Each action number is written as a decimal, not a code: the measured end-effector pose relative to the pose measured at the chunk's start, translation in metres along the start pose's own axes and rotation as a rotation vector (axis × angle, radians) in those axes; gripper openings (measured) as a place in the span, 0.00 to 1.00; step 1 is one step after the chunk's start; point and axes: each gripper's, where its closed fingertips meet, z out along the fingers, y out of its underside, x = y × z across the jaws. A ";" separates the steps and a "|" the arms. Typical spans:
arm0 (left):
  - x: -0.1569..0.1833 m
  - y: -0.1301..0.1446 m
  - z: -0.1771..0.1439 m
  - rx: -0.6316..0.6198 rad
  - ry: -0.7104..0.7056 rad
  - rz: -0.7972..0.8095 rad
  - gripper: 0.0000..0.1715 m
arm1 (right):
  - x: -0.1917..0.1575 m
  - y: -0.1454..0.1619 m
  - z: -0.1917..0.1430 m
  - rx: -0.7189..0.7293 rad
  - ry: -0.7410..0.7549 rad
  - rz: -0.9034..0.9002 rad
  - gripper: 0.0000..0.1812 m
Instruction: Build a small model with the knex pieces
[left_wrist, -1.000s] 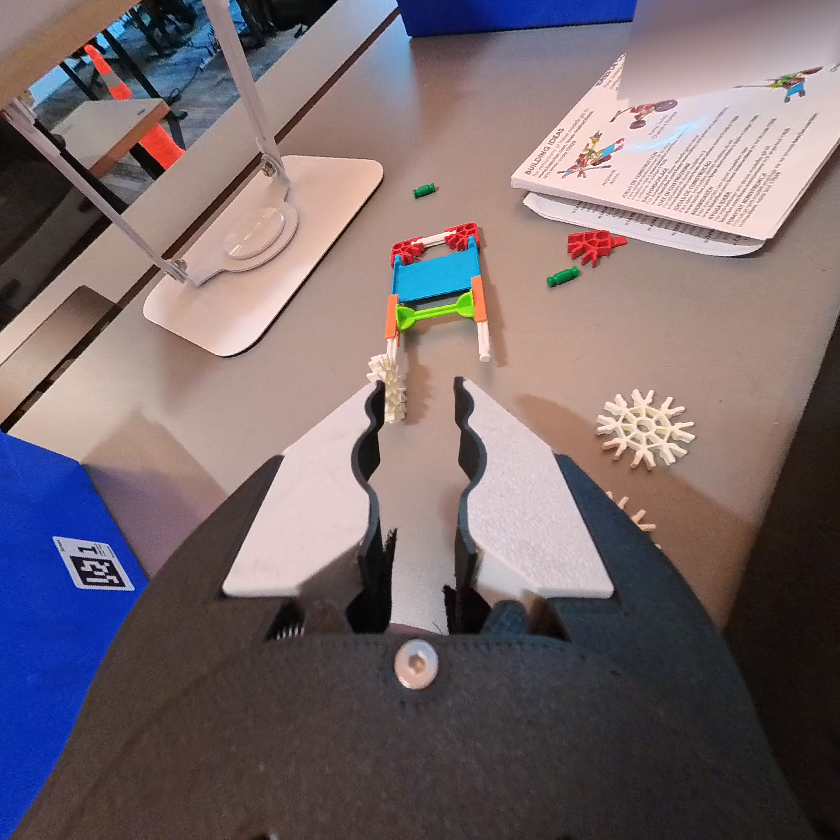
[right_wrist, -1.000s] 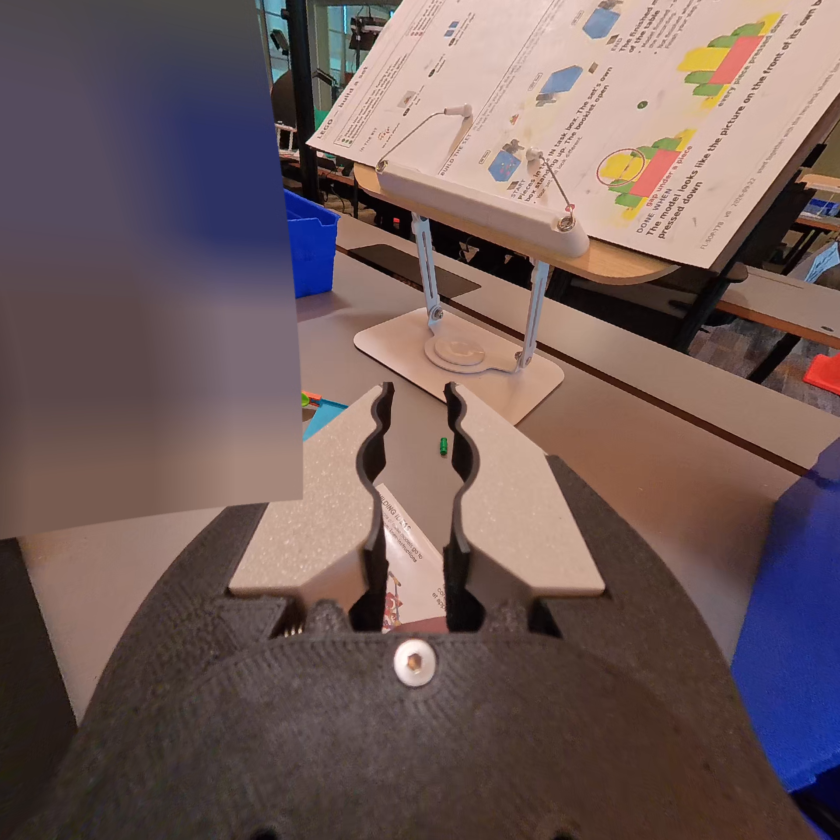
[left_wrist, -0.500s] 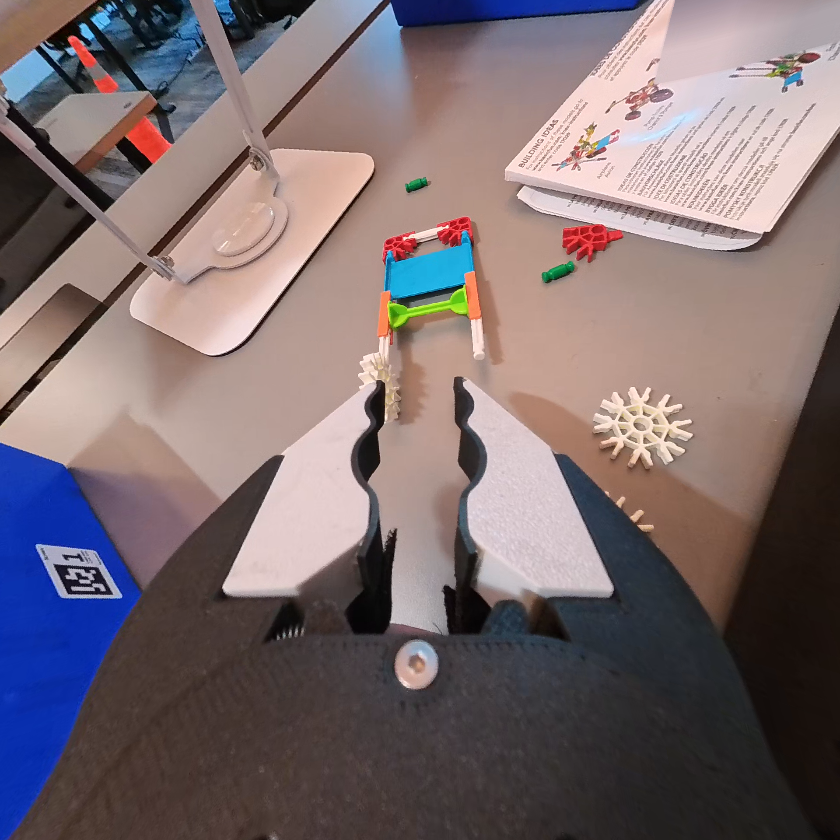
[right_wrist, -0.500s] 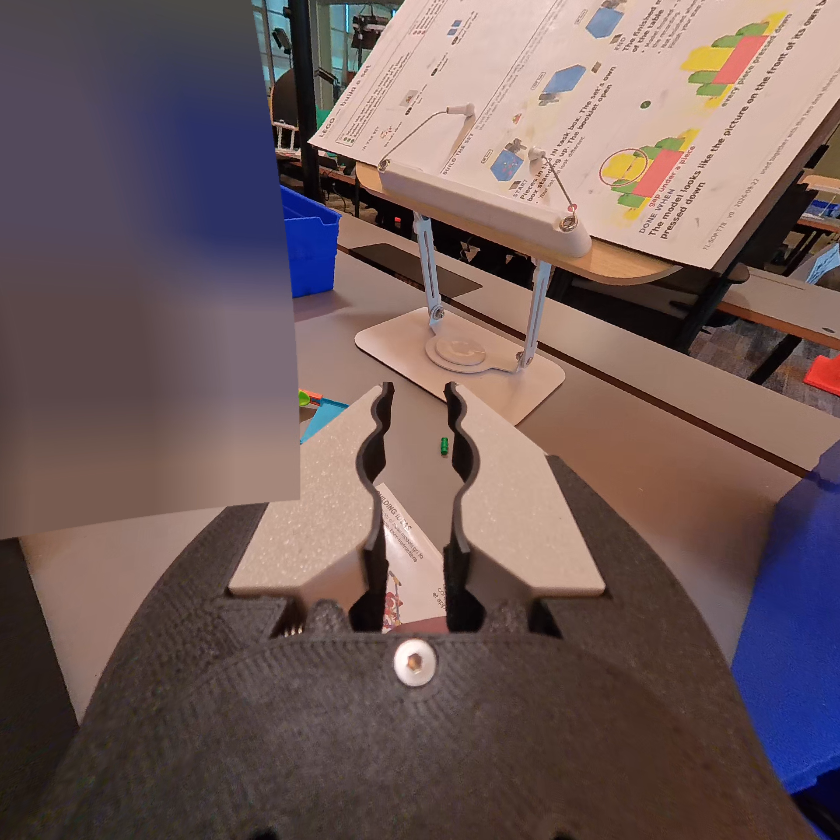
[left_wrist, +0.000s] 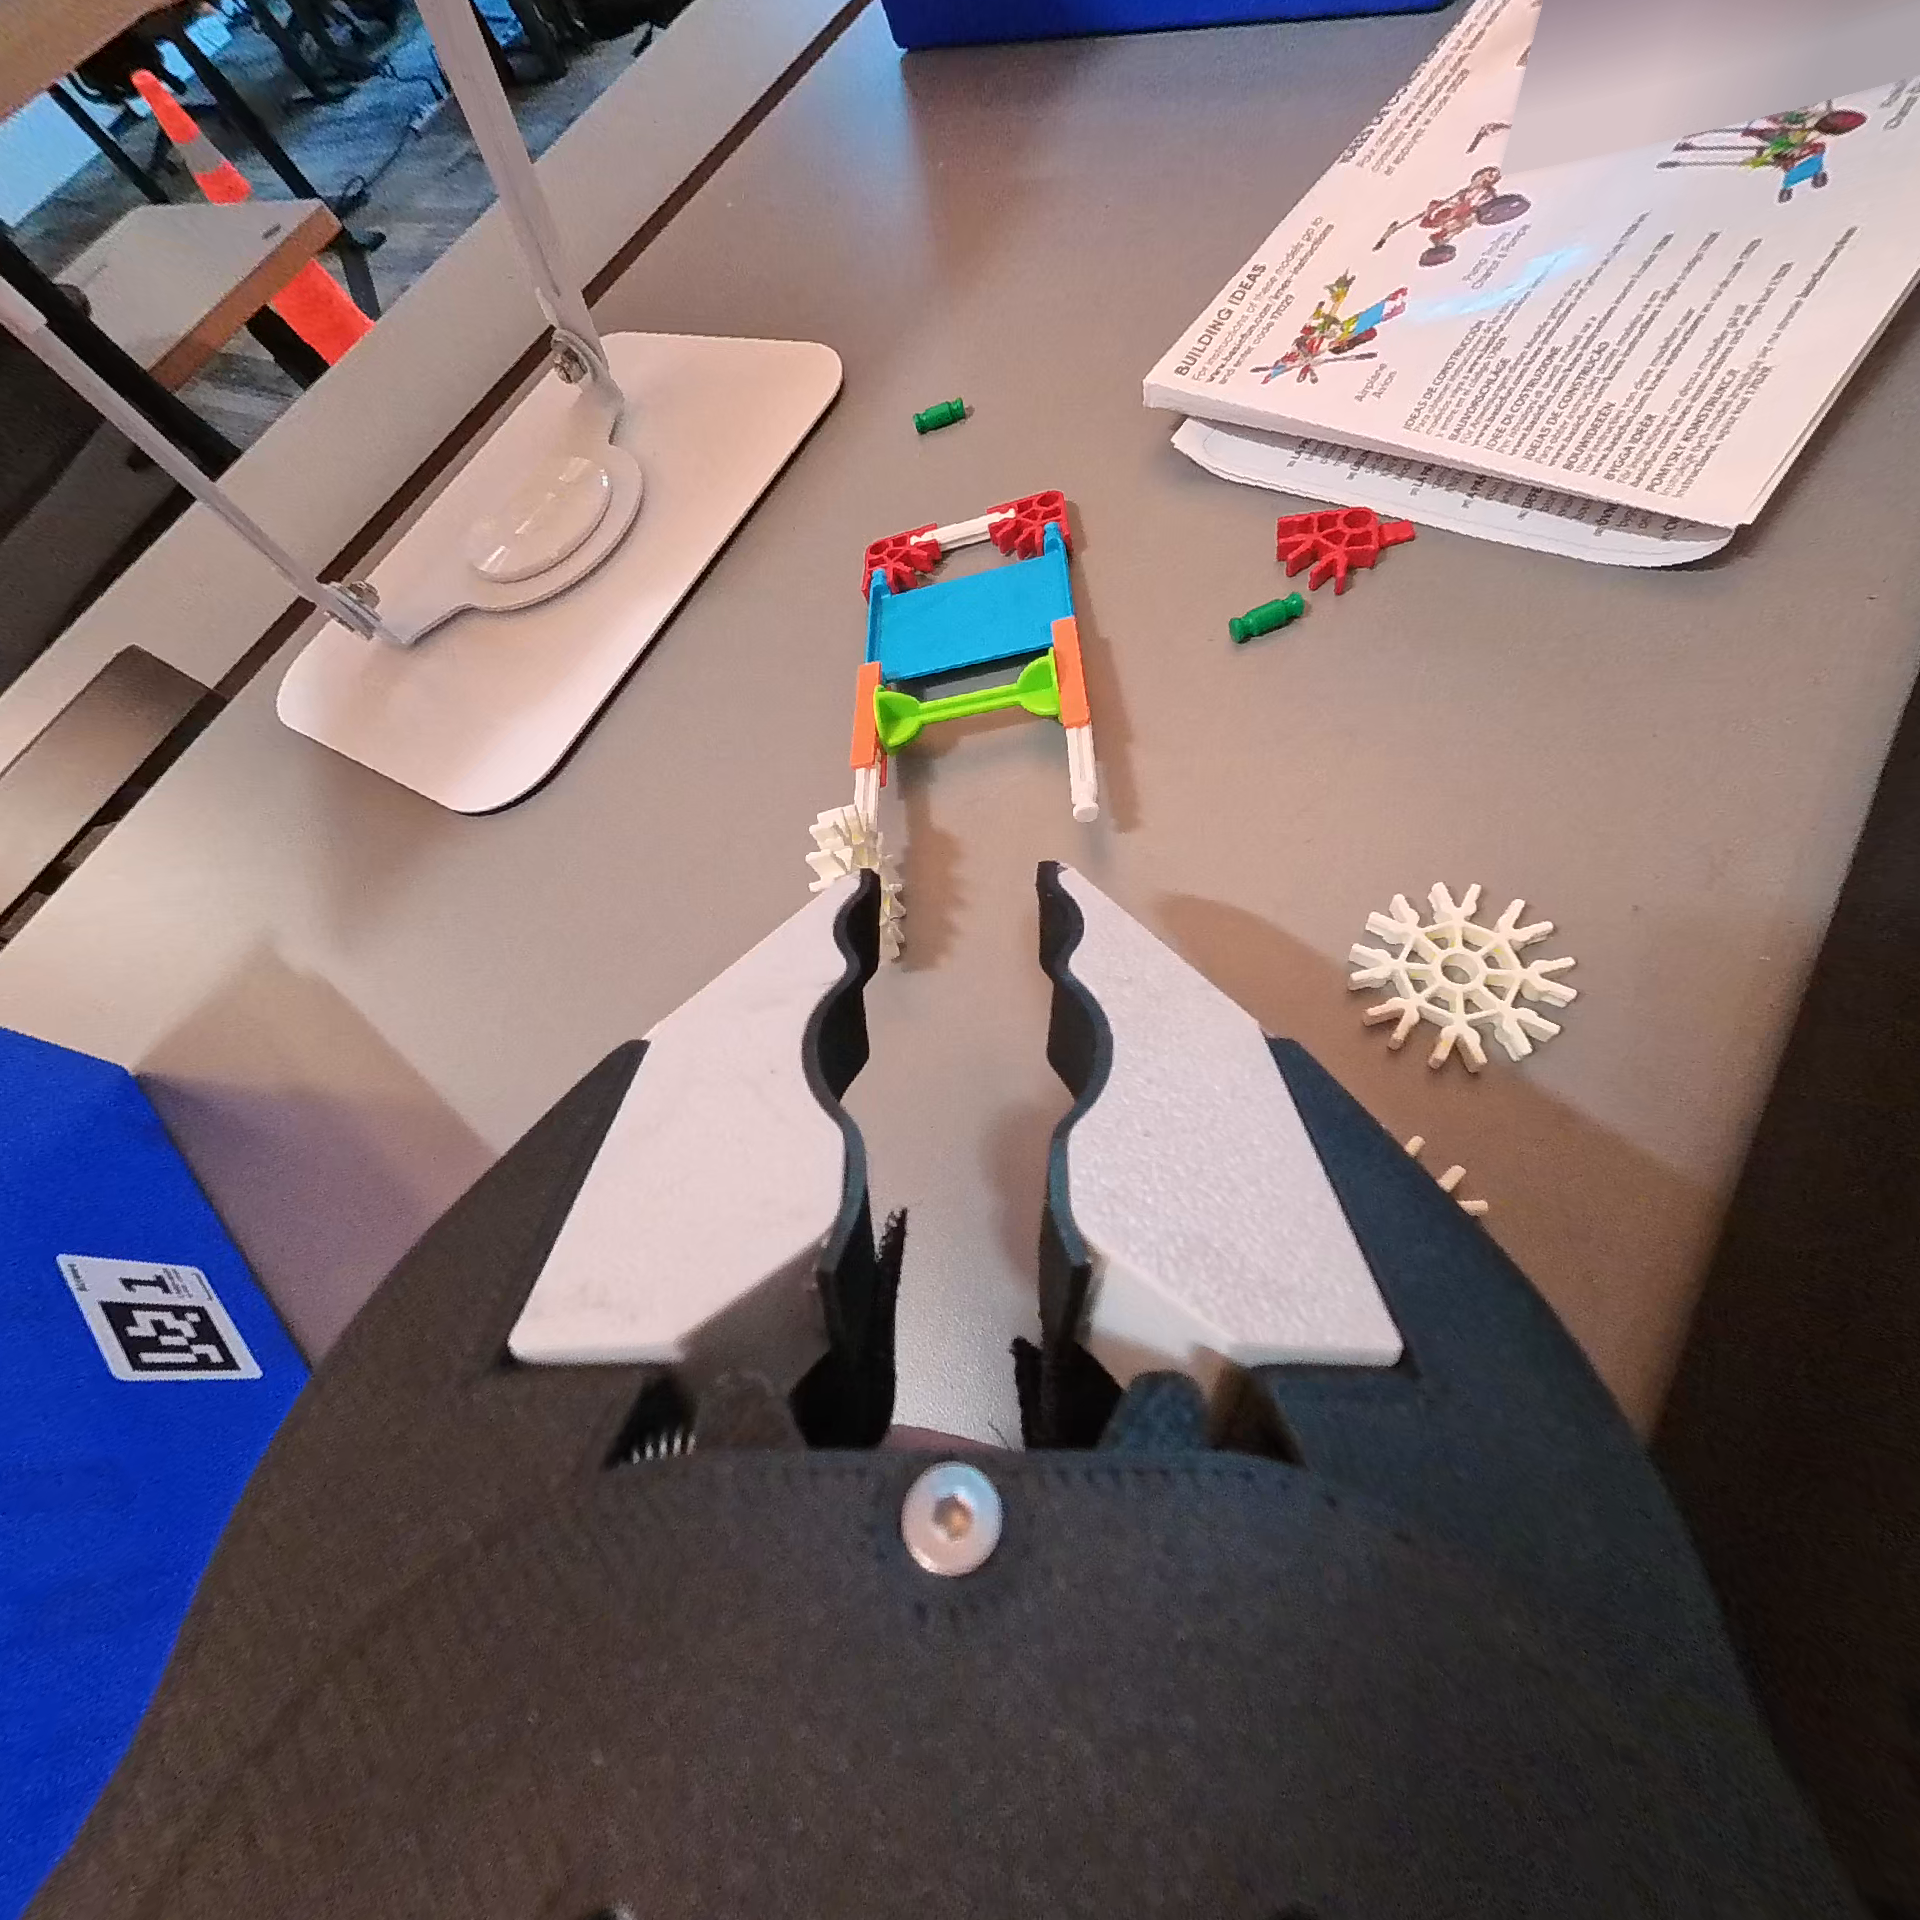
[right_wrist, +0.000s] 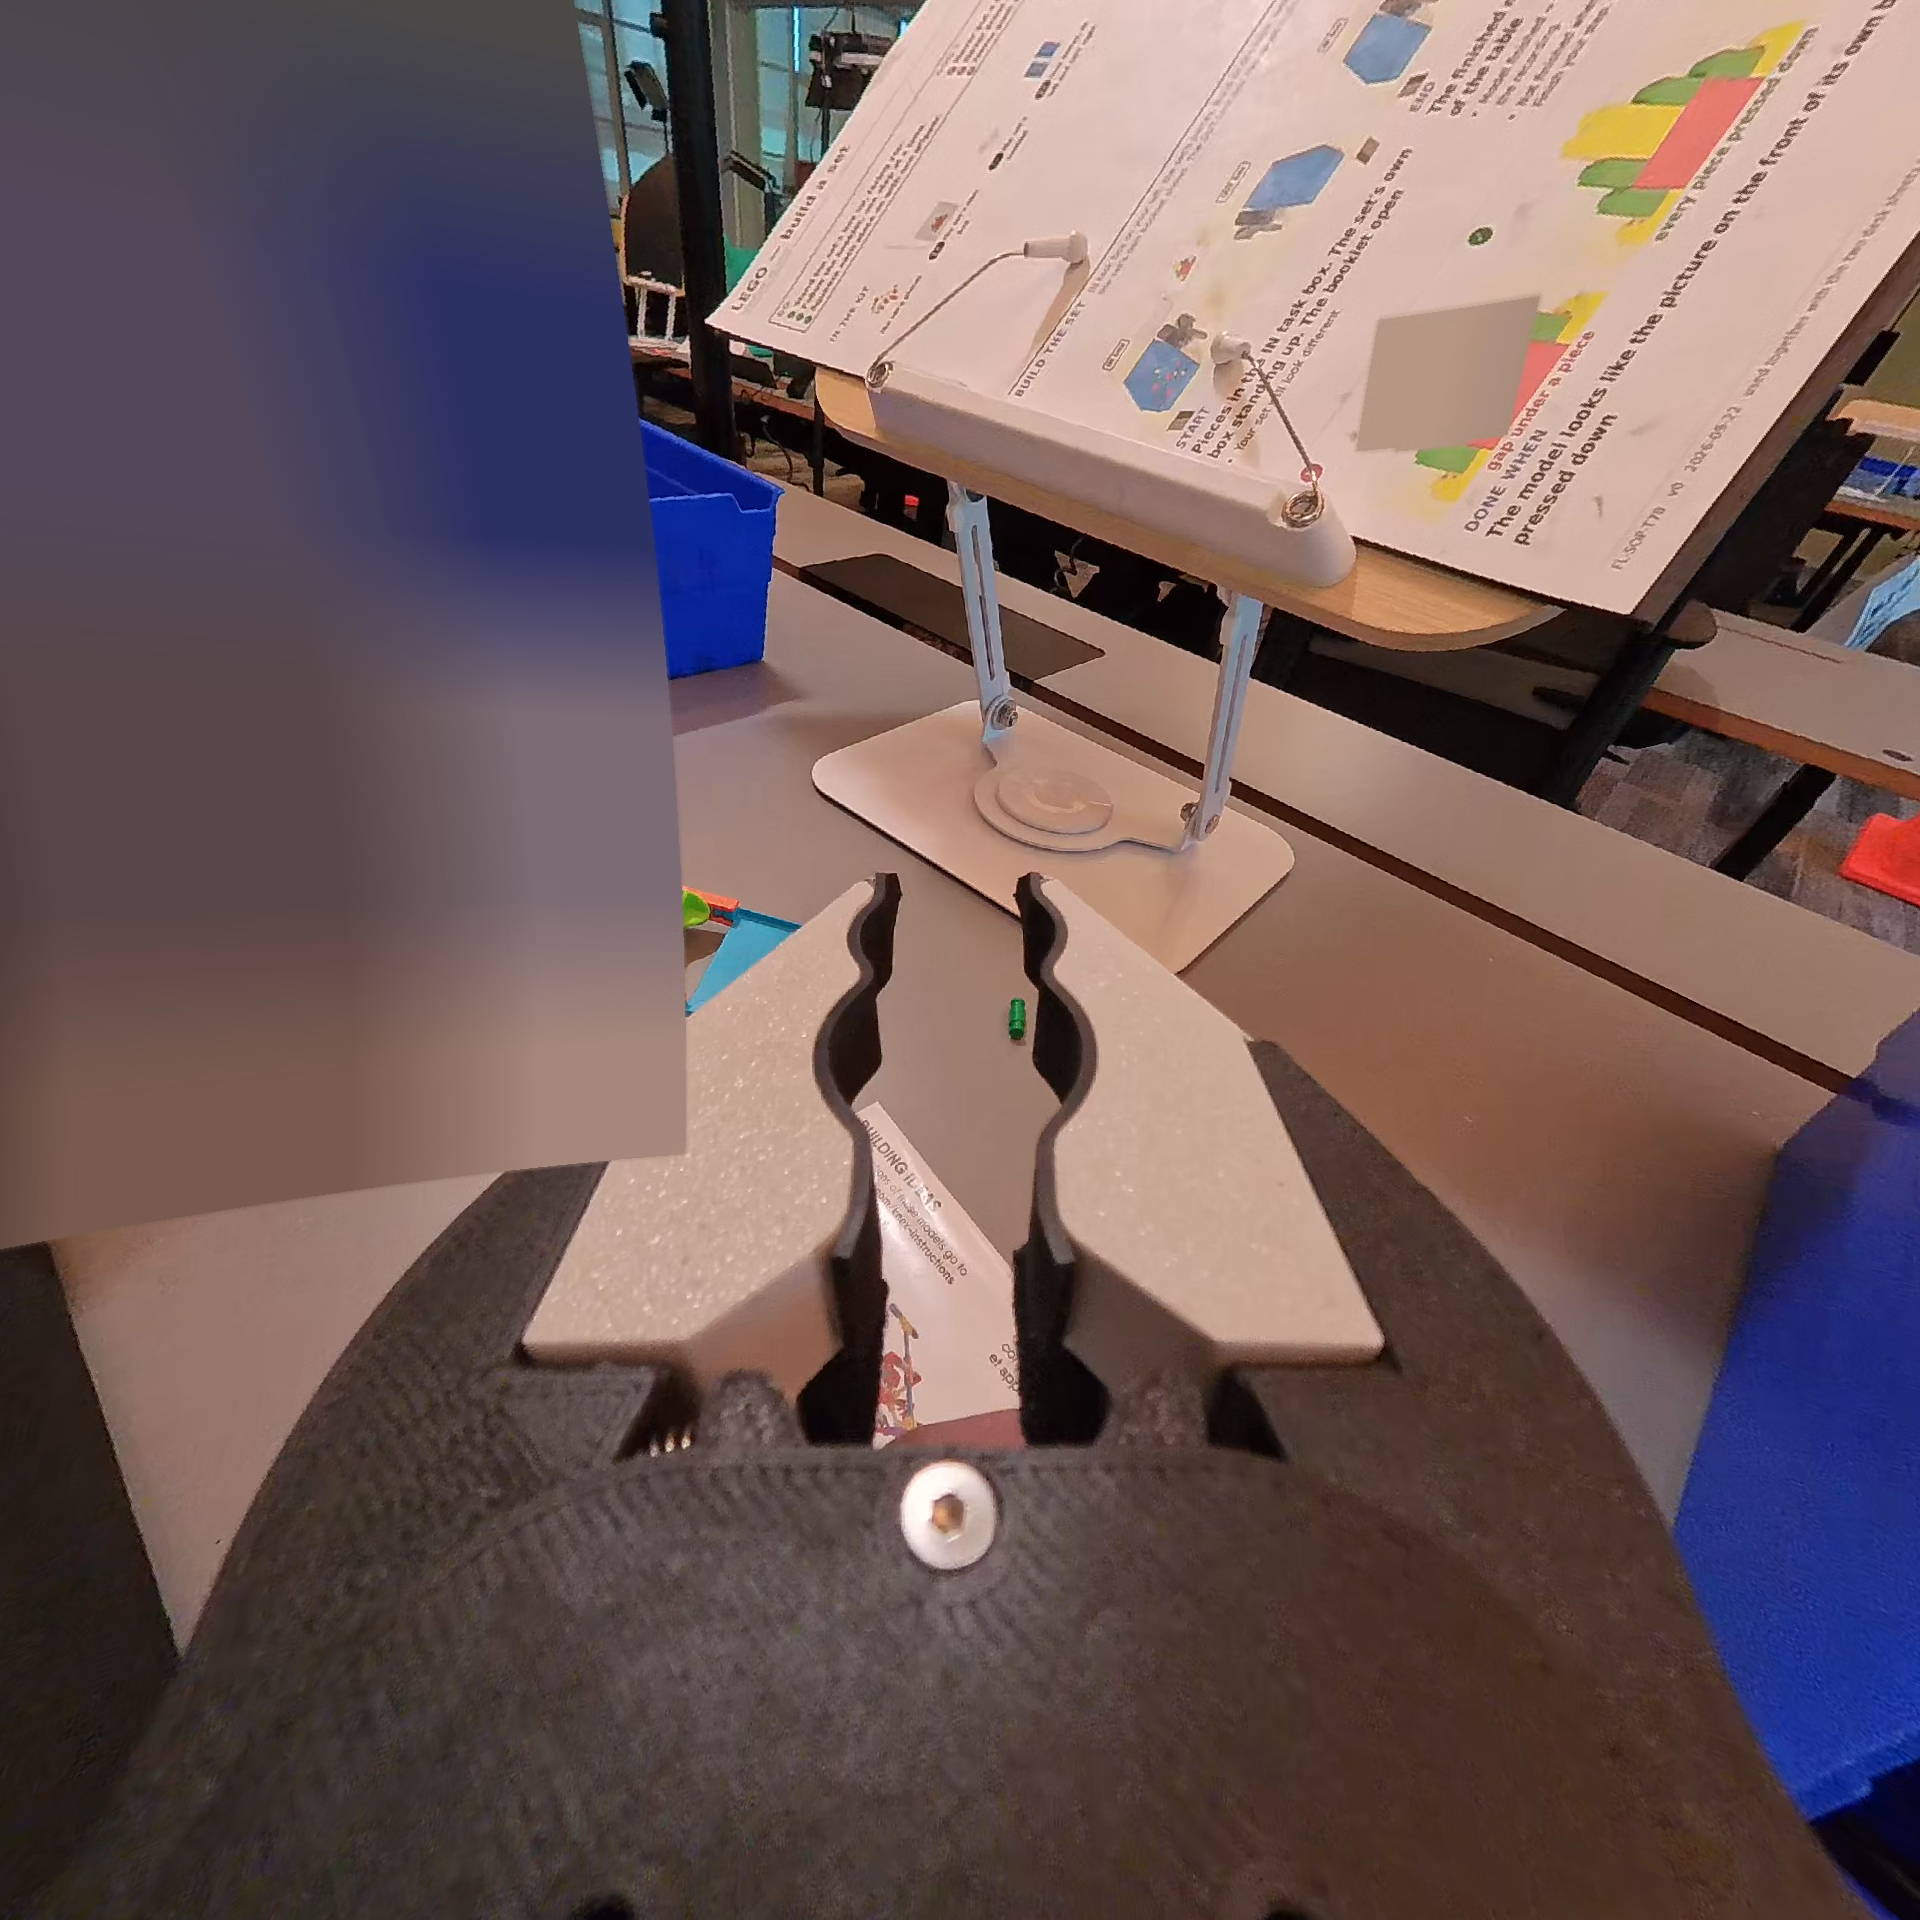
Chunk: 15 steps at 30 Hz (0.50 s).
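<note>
While the left gripper (left_wrist: 954, 883) hovers low over the grey bench (left_wrist: 1455, 779), its fingers (left_wrist: 727, 1122) stand apart with nothing between them. Just past the left fingertip a white snowflake connector (left_wrist: 844, 847) stands on edge, joined to the rod of a small toy frame (left_wrist: 971, 649) with a blue panel, green rod, orange clips and red connectors. Another white snowflake (left_wrist: 1460, 977) lies flat at centre right. Farther up lie a loose red connector (left_wrist: 1340, 540), a green peg (left_wrist: 1265, 618) near it and a second green peg (left_wrist: 940, 416) by the white stand base (left_wrist: 582, 582). A printed booklet (left_wrist: 1558, 343) fills the upper right, and a blue bin (left_wrist: 94, 1403) with a coded sticker sits at lower left.

The right gripper (right_wrist: 958, 894) is likewise parted and empty, above the booklet's corner (right_wrist: 935, 1278), with a green peg (right_wrist: 1015, 1018) showing between its fingers (right_wrist: 707, 1143). Beyond, the stand (right_wrist: 1049, 821) carries a tilted instruction sheet (right_wrist: 1351, 208); its print is there, though I leave it unread. Blue bins (right_wrist: 707, 571) flank it.
</note>
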 end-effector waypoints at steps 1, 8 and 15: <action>0.000 0.000 0.000 -0.001 0.001 0.000 0.17 | 0.000 0.000 0.000 0.000 0.000 0.000 0.12; 0.000 0.000 0.000 -0.001 0.002 0.001 0.17 | 0.000 0.000 0.000 -0.001 0.002 -0.002 0.12; 0.001 0.000 0.000 -0.003 0.002 0.002 0.16 | 0.001 0.001 0.000 -0.004 0.004 -0.002 0.12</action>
